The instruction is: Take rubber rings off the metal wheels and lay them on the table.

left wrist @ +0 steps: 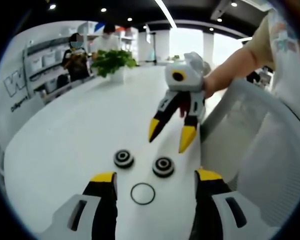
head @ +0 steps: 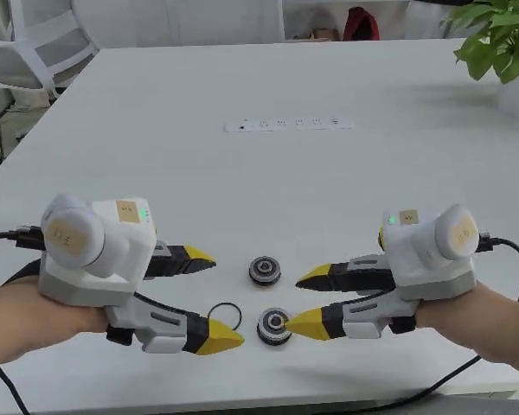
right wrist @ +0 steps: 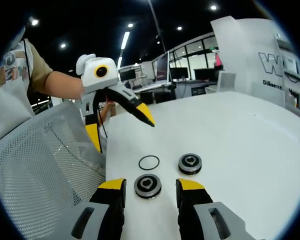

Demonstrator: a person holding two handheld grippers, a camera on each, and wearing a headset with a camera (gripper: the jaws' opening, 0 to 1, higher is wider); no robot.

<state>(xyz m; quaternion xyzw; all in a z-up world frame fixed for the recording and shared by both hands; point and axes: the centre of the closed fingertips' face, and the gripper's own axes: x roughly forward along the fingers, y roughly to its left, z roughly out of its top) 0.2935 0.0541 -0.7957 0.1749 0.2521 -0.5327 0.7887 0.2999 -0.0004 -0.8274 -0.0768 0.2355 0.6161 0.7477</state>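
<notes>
Two small metal wheels lie near the front edge of the white table: the farther wheel and the nearer wheel. A thin black rubber ring lies flat and loose on the table, left of the nearer wheel. My left gripper is open, its jaws spread on either side of the ring. My right gripper is open, and the nearer wheel sits between its yellow tips with a gap on each side.
A white socket strip is set into the middle of the table. A potted plant stands at the far right corner. A white chair stands off the far left corner. A mesh chair is close behind the table's front edge.
</notes>
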